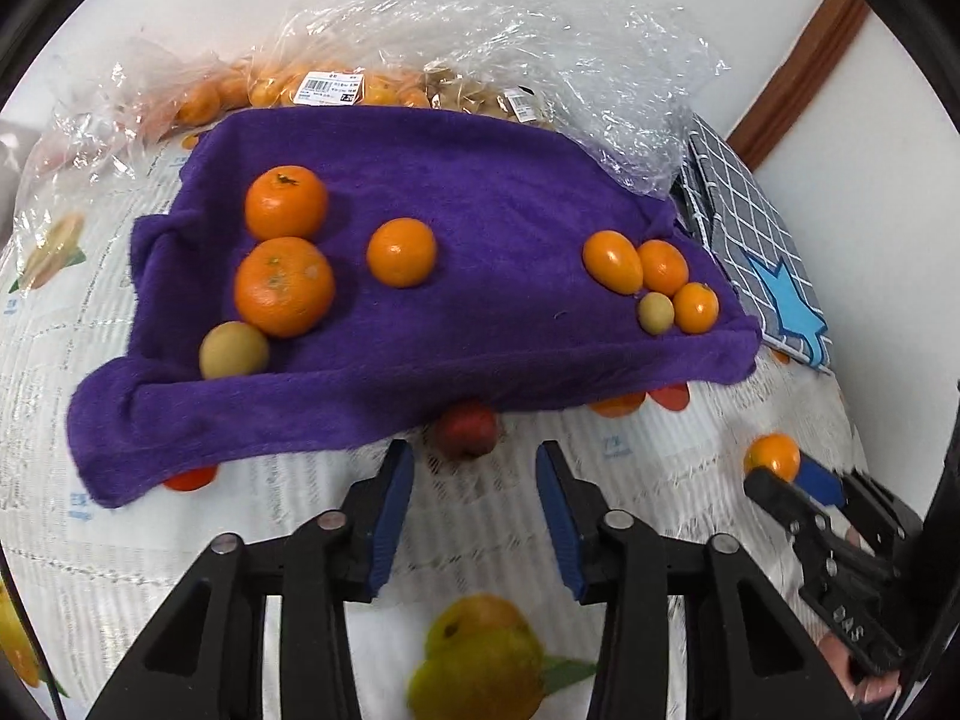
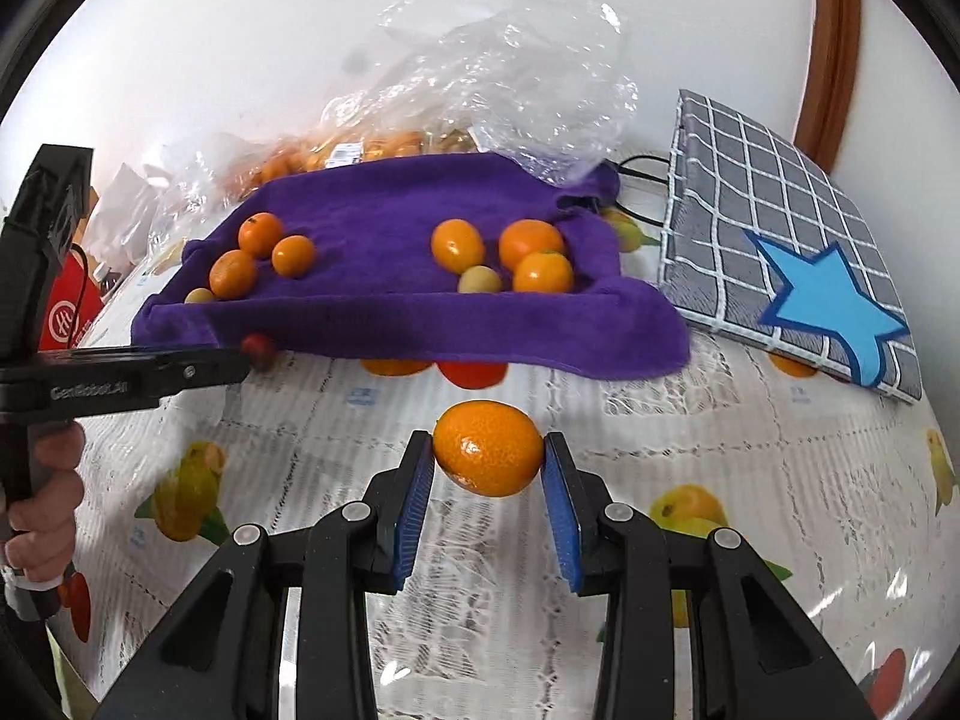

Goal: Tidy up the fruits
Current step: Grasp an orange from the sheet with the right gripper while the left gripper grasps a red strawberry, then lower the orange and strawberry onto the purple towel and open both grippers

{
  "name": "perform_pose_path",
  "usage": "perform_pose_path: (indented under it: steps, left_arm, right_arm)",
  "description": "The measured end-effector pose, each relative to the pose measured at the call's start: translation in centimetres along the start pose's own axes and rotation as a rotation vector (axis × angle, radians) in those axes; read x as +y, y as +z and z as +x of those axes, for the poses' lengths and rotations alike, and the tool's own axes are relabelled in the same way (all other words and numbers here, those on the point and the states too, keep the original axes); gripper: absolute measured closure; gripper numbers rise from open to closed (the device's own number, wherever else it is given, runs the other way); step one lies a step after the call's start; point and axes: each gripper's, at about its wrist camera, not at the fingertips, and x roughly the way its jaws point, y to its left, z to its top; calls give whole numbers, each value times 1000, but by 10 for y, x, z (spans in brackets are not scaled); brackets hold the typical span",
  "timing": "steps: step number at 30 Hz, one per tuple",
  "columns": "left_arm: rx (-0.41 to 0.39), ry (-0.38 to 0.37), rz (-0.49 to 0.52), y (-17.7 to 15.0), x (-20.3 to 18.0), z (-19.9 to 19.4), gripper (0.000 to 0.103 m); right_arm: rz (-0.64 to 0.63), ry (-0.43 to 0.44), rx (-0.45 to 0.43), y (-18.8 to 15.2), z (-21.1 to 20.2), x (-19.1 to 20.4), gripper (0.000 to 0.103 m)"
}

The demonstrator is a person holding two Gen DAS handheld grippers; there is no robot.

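A purple towel (image 1: 468, 300) lies on the table with two groups of fruit. On its left lie three oranges (image 1: 283, 285) and a pale yellow fruit (image 1: 233, 350). On its right lie small kumquats (image 1: 612, 261) and a small pale fruit (image 1: 656, 313). My left gripper (image 1: 474, 468) is open and empty just in front of the towel's near edge, facing a small red fruit (image 1: 467, 429). My right gripper (image 2: 487, 450) is shut on a small orange kumquat (image 2: 487, 447) above the tablecloth, in front of the towel (image 2: 420, 312). It also shows in the left wrist view (image 1: 771, 456).
Clear plastic bags of fruit (image 1: 336, 84) lie behind the towel. A grey checked pouch with a blue star (image 2: 792, 252) lies to the right. The lace tablecloth (image 2: 690, 432) has printed fruit pictures. A red box (image 2: 66, 312) stands at the far left.
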Motion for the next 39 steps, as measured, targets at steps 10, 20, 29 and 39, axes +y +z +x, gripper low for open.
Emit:
perform_pose_path:
  steps: [10, 20, 29, 39]
  left_arm:
    - [5, 15, -66, 0, -4, 10, 81]
    - [-46, 43, -59, -19, -1, -40, 81]
    - [-163, 76, -73, -25, 12, -113, 81]
    - [-241, 79, -64, -6, 18, -151, 81]
  right_arm:
    - [0, -24, 13, -9, -6, -7, 67]
    - [21, -3, -26, -10, -27, -3, 67]
    - [5, -1, -97, 4, -58, 9, 67]
    - [-20, 0, -180, 34, -83, 24, 67]
